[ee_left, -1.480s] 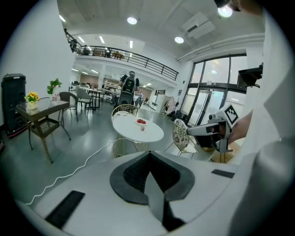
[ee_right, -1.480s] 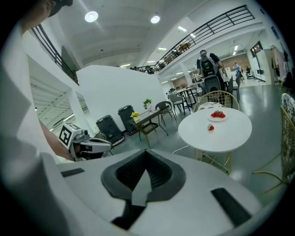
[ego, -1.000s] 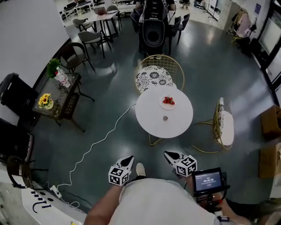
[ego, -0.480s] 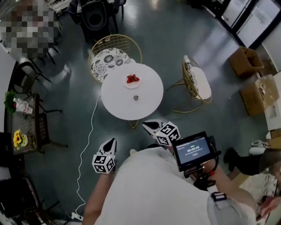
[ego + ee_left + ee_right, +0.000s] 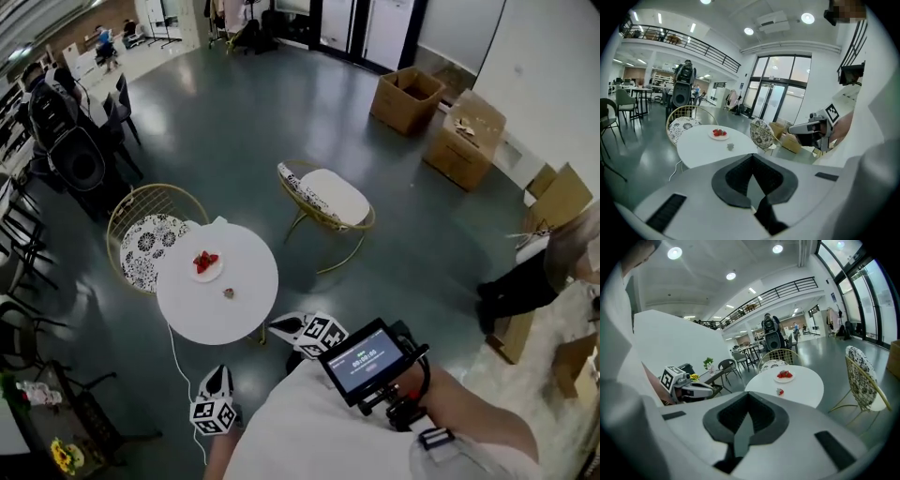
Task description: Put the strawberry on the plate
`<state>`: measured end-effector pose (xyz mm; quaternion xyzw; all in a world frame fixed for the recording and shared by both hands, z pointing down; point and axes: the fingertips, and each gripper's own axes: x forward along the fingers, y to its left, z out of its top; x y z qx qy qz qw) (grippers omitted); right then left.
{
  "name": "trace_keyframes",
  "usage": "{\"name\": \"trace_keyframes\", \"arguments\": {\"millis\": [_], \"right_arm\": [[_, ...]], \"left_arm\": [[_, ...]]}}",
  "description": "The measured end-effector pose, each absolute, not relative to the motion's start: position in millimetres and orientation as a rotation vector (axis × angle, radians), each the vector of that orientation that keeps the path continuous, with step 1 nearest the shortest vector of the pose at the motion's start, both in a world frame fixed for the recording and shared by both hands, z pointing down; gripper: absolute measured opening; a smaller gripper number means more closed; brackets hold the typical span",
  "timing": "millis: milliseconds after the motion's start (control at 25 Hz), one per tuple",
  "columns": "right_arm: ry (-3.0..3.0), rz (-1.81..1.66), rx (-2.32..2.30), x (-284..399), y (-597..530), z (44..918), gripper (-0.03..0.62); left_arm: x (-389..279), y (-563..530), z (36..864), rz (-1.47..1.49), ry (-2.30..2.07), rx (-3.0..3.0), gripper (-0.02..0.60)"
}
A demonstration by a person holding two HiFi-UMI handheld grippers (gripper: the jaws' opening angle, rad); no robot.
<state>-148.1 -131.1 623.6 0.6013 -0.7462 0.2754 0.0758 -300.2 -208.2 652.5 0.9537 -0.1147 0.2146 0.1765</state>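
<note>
A round white table (image 5: 239, 309) stands ahead of me on the floor. On its far side a small white plate (image 5: 206, 269) carries red strawberries (image 5: 204, 261). One loose strawberry (image 5: 228, 293) lies on the tabletop near the middle, and also shows in the left gripper view (image 5: 730, 146) and the right gripper view (image 5: 780, 391). My left gripper (image 5: 217, 375) hangs short of the table's near edge, shut and empty. My right gripper (image 5: 277, 325) is by the table's near right edge, also shut and empty. Both point toward the table.
Two gold wire chairs with patterned cushions (image 5: 150, 246) (image 5: 326, 195) flank the table. A white cable (image 5: 178, 361) runs over the floor under its near side. Cardboard boxes (image 5: 408, 94) sit far right. A person (image 5: 525, 281) is at the right. A small monitor (image 5: 366, 356) rides on my right hand.
The head view has swung, so the table has slid from the upper middle to the lower left. Both grippers have shifted with the body and stayed shut and empty.
</note>
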Motion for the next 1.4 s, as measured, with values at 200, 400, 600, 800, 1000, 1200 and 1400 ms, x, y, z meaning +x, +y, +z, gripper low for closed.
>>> {"name": "trace_keyframes", "arguments": {"millis": [200,400,600,800,1000,1200,1400], "right_arm": [[-2.156,0.855,1.949,-119.2,-109.7,615.7,0.005],[-2.160,0.876,1.965,-114.7,-118.7,620.0,0.005],[-2.162,0.868,1.992,-87.3,-139.4,622.0,0.005],[-2.220,0.880,1.889,-79.9,-197.2,632.1,0.005],[-2.198,0.935,1.917,-33.3,-219.8,645.2,0.005],[-2.198,0.985,1.921,-16.1,-217.7,647.0,0.005],[-2.154,1.018,1.967,1.0,-225.4,656.4,0.005]], "left_arm": [[-257.8,-204.8,634.1,0.630,-0.186,2.746,0.005],[-247.0,-213.7,631.9,0.656,-0.158,2.760,0.005],[-211.1,-229.7,634.2,0.667,-0.124,2.771,0.005],[-201.6,-274.5,639.8,0.706,-0.184,2.785,0.005],[-155.2,-291.9,660.1,0.767,-0.130,2.729,0.005],[-138.9,-288.6,666.0,0.826,-0.109,2.726,0.005],[-120.2,-293.4,680.3,0.868,-0.042,2.706,0.005]]}}
